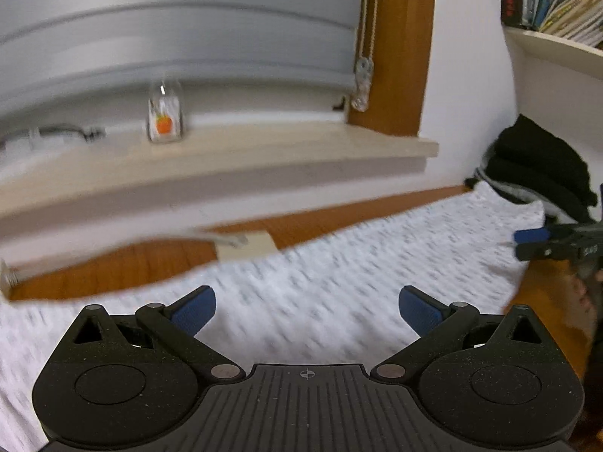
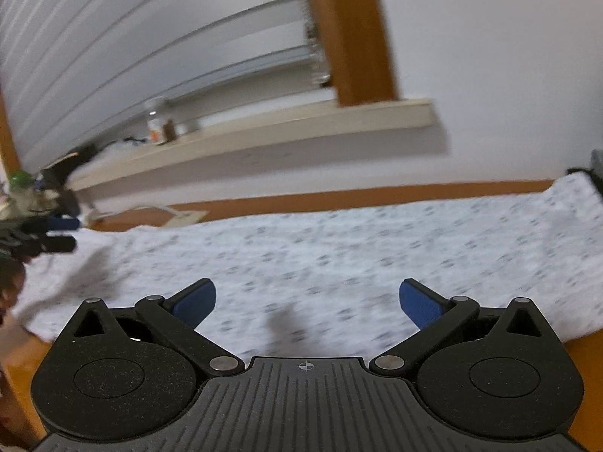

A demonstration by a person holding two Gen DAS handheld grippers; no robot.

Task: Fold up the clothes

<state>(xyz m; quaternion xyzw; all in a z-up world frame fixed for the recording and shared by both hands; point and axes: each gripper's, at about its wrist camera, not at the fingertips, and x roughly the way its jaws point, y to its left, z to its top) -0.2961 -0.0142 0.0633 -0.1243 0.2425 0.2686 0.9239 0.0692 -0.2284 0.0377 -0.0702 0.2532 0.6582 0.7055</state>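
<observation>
A white garment with a small grey print (image 1: 339,263) lies spread flat across the wooden table (image 1: 309,222). My left gripper (image 1: 307,310) hovers over its near part, open, with nothing between the blue pads. The right gripper (image 1: 527,243) shows at that view's right edge, over the cloth's right end. In the right wrist view the same garment (image 2: 339,256) stretches from left to right, and my right gripper (image 2: 307,303) is open above it, holding nothing. The left gripper (image 2: 60,233) appears at the far left over the cloth's left end. Both views are blurred.
A pile of black and grey clothes (image 1: 542,165) sits at the table's far right against the wall. A pale windowsill (image 1: 226,158) with a small jar (image 1: 164,113) overhangs the back. A beige card and cable (image 1: 245,245) lie on the table. Bookshelf (image 1: 557,41) at upper right.
</observation>
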